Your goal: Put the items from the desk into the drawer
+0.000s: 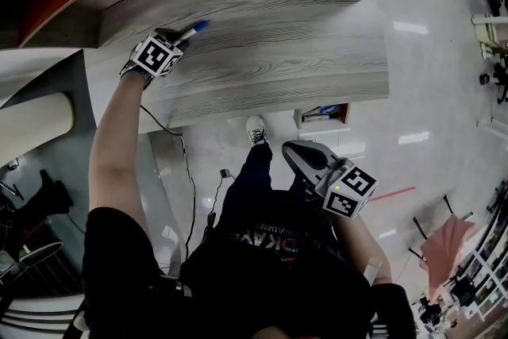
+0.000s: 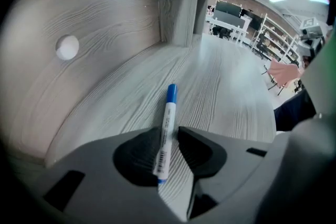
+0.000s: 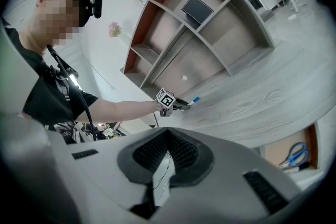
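Notably, fingers of the left gripper (image 2: 169, 134) stood released astride the marker (image 2: 169, 107) lying on the tabletop (image 2: 226, 97). Those of the right gripper (image 3: 167, 135) were clenched on nothing.

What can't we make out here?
- Drawer contents: tiny in head view; in right gripper view cut off by the frame edge and the right gripper.
- Marker print: blurred in left gripper view.
- Marker body in head view: hidden by left gripper; only its blue cap shows.
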### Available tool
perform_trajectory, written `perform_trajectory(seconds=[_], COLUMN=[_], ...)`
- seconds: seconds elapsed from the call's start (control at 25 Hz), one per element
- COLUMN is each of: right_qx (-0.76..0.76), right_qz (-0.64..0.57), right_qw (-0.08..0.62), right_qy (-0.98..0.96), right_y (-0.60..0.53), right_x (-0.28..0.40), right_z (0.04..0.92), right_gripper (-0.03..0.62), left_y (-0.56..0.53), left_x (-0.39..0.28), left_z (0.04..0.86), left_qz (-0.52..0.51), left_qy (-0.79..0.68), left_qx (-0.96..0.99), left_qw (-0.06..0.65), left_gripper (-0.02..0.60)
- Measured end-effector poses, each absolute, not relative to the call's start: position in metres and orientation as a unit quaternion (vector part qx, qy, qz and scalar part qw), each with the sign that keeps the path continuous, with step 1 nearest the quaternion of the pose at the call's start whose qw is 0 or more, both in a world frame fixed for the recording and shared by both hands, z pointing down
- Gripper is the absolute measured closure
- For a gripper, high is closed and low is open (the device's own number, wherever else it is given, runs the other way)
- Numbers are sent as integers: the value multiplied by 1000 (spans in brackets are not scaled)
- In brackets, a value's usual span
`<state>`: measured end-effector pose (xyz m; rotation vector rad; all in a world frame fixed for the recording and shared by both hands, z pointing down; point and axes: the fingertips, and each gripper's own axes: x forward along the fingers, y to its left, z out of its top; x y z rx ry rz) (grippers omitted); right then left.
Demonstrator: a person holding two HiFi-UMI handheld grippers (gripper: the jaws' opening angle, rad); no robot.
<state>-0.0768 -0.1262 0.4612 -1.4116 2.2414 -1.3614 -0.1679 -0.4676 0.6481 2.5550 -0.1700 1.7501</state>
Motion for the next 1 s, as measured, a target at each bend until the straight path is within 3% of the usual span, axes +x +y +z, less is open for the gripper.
perform_trajectory(seconds=[0.28, 0.76, 1.0], right_qx=[-476, -482, -487], right_qz=[-457, -447, -440], right_qw=[84, 96, 104], right_qy=[747, 747, 747], right_y=[-122, -114, -112], right_x=[-80, -80, -72], right_z=[463, 459, 456], right_gripper=[577, 577, 577], left_y=[-469, -463, -456], left_x=[-170, -169, -157], left_z=[649, 647, 623], left_qz=[551, 529, 464], left_qy=[-61, -123, -162], left_qx=[831, 839, 869], left_qw=[54, 38, 62], left_gripper=[458, 508, 508])
